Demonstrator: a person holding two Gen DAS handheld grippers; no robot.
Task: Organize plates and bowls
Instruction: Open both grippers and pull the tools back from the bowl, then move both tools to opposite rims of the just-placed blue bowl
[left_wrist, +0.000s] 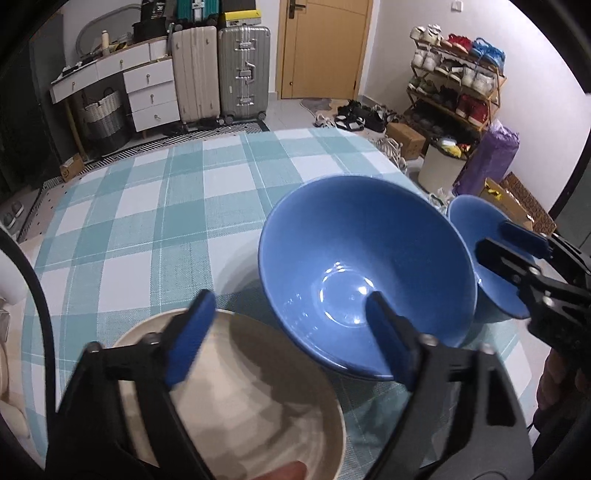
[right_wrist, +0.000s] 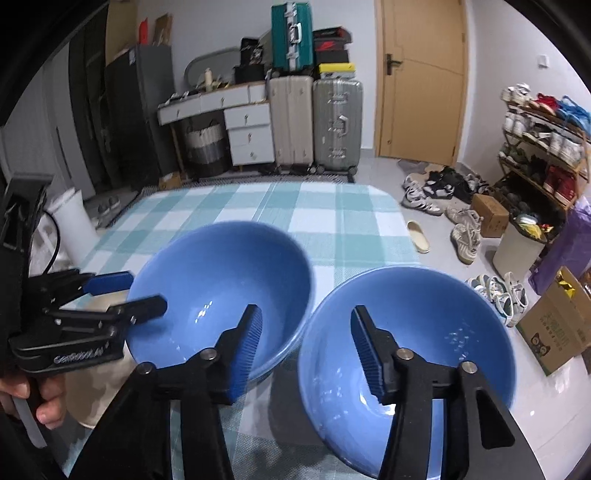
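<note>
Two blue bowls stand side by side on the teal checked tablecloth (left_wrist: 166, 221). The larger blue bowl (left_wrist: 365, 273) (right_wrist: 221, 280) is on the left and the other blue bowl (left_wrist: 476, 236) (right_wrist: 406, 339) is on the right. A cream bowl (left_wrist: 236, 387) (right_wrist: 92, 387) sits nearest, left of them. My left gripper (left_wrist: 290, 336) (right_wrist: 146, 291) is open wide, one finger over the cream bowl and one inside the larger blue bowl, its pads clear of the rim. My right gripper (right_wrist: 308, 347) (left_wrist: 493, 238) is open astride the right bowl's left rim, not pressing it.
The right bowl sits close to the table's right edge. A white bin (right_wrist: 517, 247), cardboard boxes (right_wrist: 554, 325) and loose shoes (right_wrist: 465, 236) are on the floor beyond it. Suitcases (right_wrist: 336, 125), drawers (right_wrist: 247, 133) and a door (right_wrist: 421, 81) stand at the back.
</note>
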